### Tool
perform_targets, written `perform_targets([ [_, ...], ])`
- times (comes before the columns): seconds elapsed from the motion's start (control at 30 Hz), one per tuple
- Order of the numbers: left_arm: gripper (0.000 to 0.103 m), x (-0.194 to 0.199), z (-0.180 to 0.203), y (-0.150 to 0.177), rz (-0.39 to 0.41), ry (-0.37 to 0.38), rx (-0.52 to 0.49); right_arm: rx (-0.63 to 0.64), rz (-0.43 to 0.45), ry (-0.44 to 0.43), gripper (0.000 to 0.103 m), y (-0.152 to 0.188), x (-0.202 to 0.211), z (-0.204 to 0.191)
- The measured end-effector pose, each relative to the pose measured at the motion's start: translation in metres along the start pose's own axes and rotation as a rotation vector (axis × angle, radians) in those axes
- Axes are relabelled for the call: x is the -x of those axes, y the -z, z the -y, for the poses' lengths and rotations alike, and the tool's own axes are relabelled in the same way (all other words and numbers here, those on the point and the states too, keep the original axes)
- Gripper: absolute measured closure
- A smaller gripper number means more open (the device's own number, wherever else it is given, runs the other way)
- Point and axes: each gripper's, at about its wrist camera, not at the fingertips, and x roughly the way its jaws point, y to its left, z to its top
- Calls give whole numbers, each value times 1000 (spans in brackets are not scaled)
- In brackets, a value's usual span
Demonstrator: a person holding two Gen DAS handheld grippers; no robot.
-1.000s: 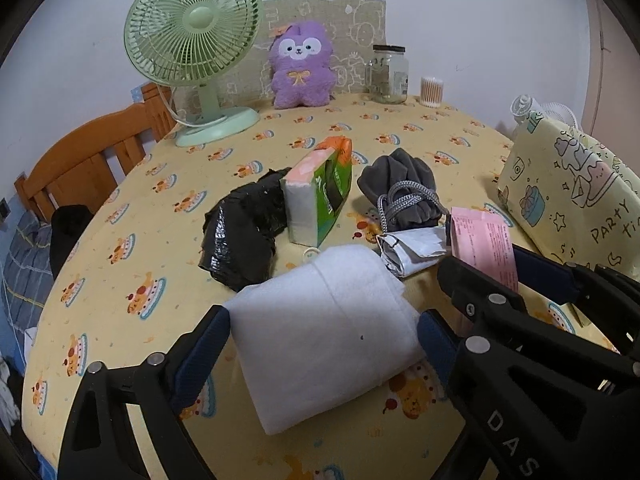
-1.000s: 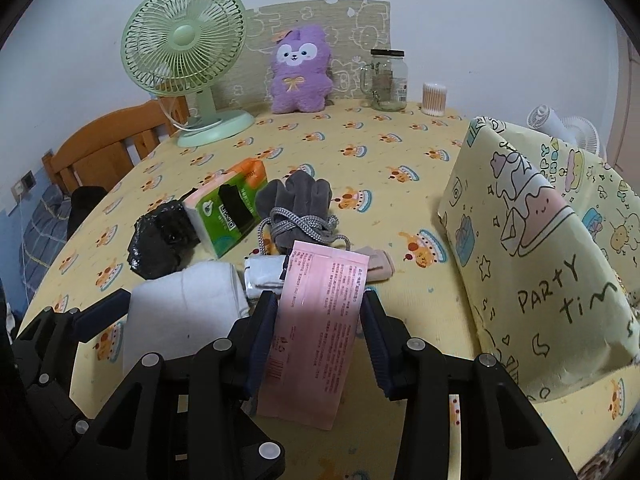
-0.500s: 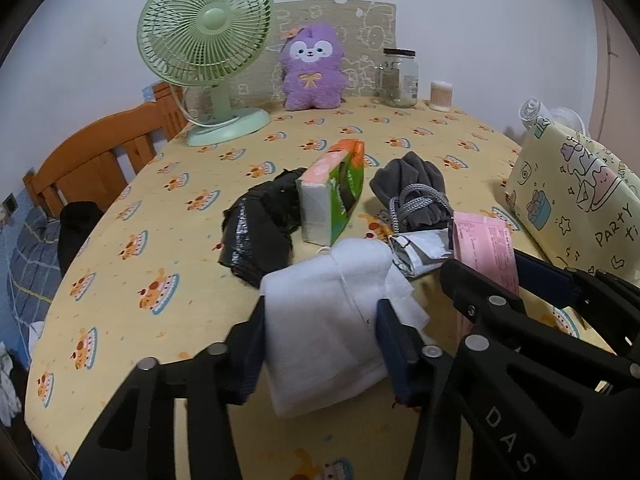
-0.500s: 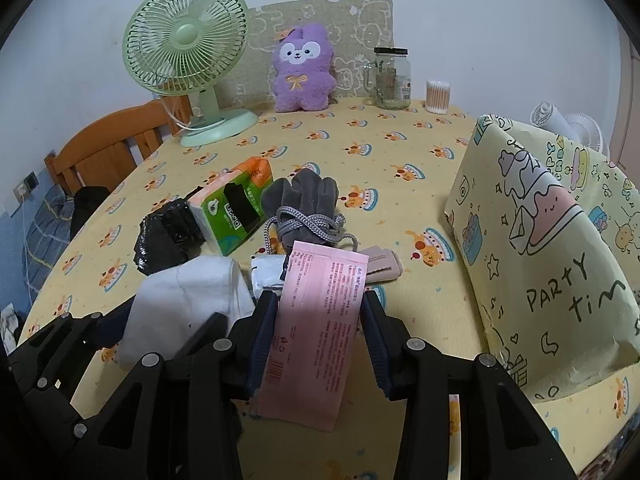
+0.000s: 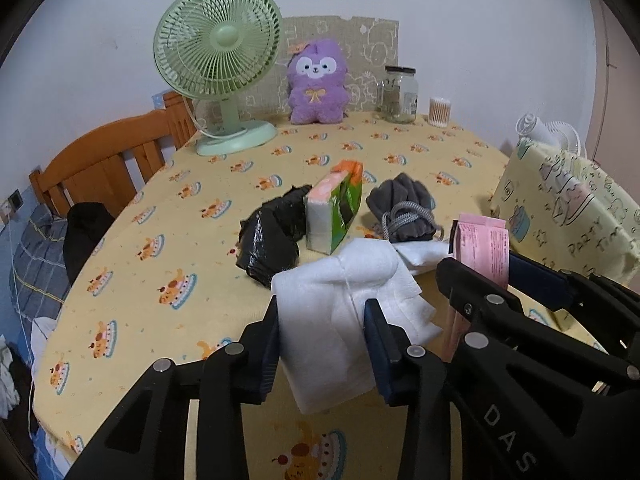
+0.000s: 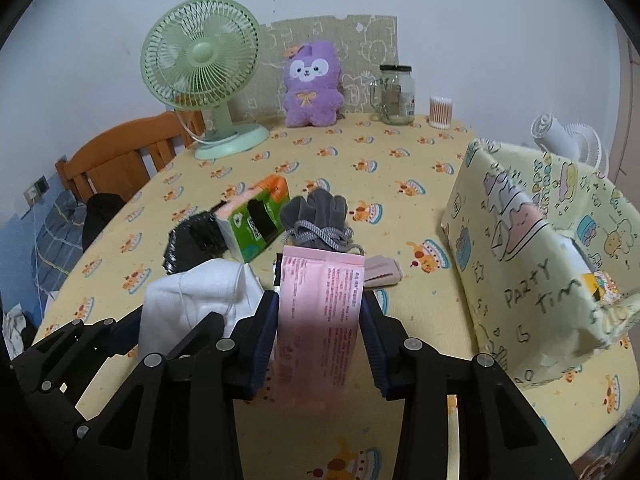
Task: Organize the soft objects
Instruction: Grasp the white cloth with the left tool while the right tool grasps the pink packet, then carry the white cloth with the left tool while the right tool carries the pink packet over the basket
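My left gripper (image 5: 322, 332) is shut on a folded white cloth (image 5: 340, 312) and holds it lifted above the table; the cloth also shows in the right wrist view (image 6: 192, 300). My right gripper (image 6: 320, 320) is shut on a pink packet (image 6: 320, 320), lifted too; the packet shows in the left wrist view (image 5: 482, 248). On the yellow tablecloth (image 5: 160, 248) lie a black plastic bag (image 5: 270, 240), a green and orange tissue pack (image 5: 334, 212), grey gloves (image 5: 402, 208) and a small beige item (image 6: 382, 270).
A yellow "party time" fabric bin (image 6: 536, 280) stands at the right. At the back are a green fan (image 5: 218, 64), a purple plush (image 5: 316, 80), a glass jar (image 5: 400, 94) and a cotton swab tub (image 5: 440, 112). A wooden chair (image 5: 100, 164) is at the left.
My left gripper closed on the white cloth and lifted it off the table. My right gripper lifted the pink packet slightly.
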Motion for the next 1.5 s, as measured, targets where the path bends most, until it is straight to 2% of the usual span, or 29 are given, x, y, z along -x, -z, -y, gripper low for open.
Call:
perform_targets([
  [0.47,65,31,3,-8,59,-6,1,4,70,-17,60,-8,33,-3],
  [0.93,65,65,10,-30,129,4,-8,6,137,-13,60,-33,71,1],
  [1.5,65,87,31,-52,187,21,-23,6,185,-5,60,-53,99,19],
])
